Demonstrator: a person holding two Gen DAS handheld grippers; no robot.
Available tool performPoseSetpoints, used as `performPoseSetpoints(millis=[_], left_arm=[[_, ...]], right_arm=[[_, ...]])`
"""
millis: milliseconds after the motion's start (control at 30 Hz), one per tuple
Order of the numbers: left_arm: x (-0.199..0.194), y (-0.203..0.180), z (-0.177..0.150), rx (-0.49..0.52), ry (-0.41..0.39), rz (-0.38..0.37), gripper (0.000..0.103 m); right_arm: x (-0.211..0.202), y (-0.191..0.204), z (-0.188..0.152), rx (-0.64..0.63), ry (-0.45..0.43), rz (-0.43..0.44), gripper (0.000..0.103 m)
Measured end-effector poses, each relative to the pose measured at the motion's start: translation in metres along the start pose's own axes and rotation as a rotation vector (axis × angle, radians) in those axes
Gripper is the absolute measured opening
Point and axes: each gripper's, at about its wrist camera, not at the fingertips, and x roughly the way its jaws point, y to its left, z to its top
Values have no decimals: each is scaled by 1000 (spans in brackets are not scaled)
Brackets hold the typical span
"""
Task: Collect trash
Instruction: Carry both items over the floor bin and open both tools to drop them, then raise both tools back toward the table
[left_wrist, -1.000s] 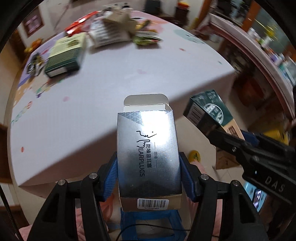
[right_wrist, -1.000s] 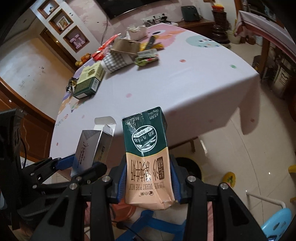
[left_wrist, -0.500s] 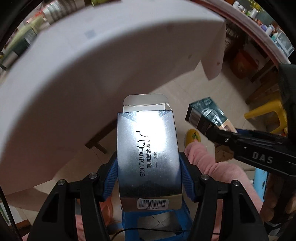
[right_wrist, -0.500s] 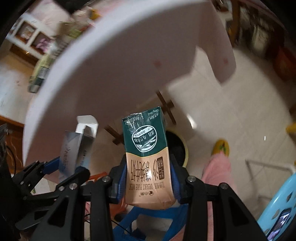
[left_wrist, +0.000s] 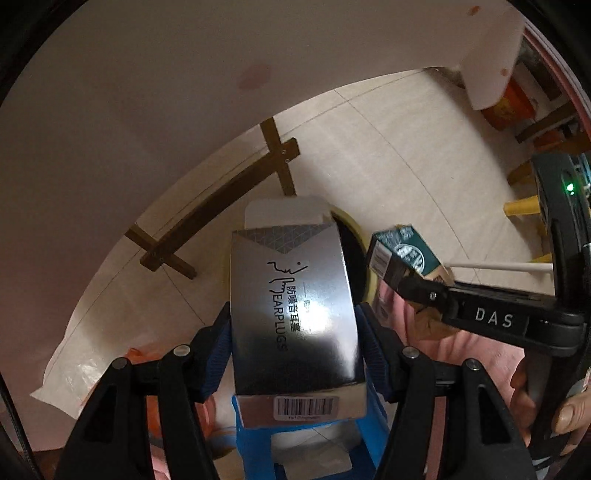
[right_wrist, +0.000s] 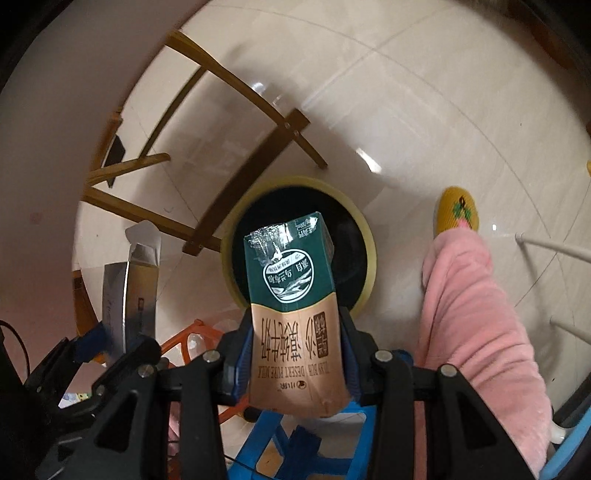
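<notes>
Dropping from above the table, both claws now hang over the round yellow-rimmed bin (right_wrist: 369, 254) on the floor. The left gripper (left_wrist: 293, 341) squeezes the shiny silver earplug box (left_wrist: 295, 314); the right gripper (right_wrist: 295, 360) pinches the green-and-tan milk carton (right_wrist: 295, 314). Letting go comes next.

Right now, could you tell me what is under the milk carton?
Beneath the milk carton sits a yellow-rimmed bin with a dark inside. The carton covers part of its opening, and its contents cannot be made out.

dim warm indoor light, glare on silver box (left_wrist: 295, 317) and floor (right_wrist: 406, 110), fisheye bending, dark blurred edges
</notes>
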Motion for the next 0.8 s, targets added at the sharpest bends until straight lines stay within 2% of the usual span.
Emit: performPoseSetpoints(millis=[67, 200, 300, 533, 800], left_arm=[[0, 1, -4, 5, -11, 21, 63], [0, 9, -11, 16, -13, 53, 75], [-2, 8, -13, 31, -31, 70, 79], [-8, 8, -16, 47, -61, 98, 80], [-40, 13, -31, 23, -92, 96, 80]], right_arm=[[7, -2, 3, 16, 21, 4, 43], [18, -3, 8, 52, 36, 23, 44], [22, -1, 10, 62, 35, 38, 55], [14, 8, 8, 32, -19, 57, 57], [-4, 21, 0, -37, -80, 50, 57]])
